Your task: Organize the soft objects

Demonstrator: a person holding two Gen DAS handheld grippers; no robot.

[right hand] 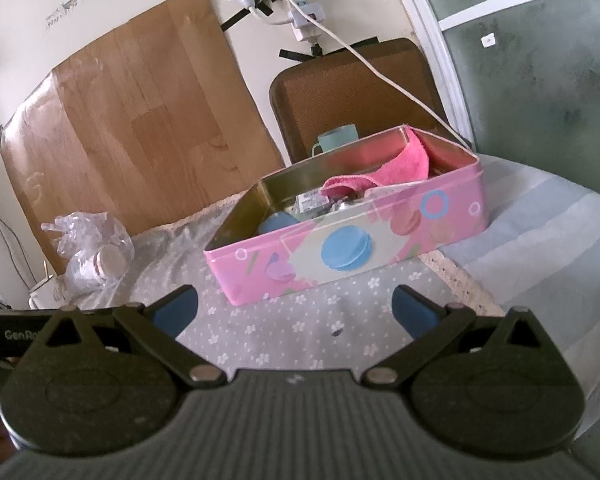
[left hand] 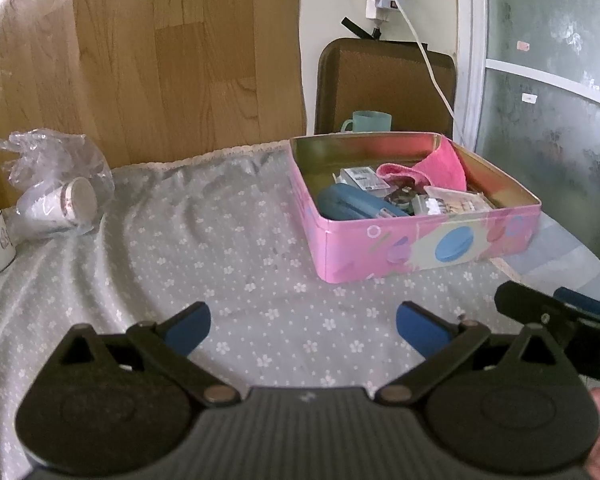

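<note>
Both grippers, left gripper [left hand: 303, 330] and right gripper [right hand: 295, 312], hover spread wide, holding nothing, near the pink macaron-print metal tin [left hand: 420, 248]; a pink fluffy cloth [left hand: 432, 170] drapes inside, seemingly over 1 wall.

I see soft, even daylight in both views, no hard shadows; fisheye bending darkens the corners, and my near gripper bodies look slightly blurred.

Towel [left hand: 432, 168] in tin [left hand: 420, 248]; cups [left hand: 60, 204] far left.
</note>
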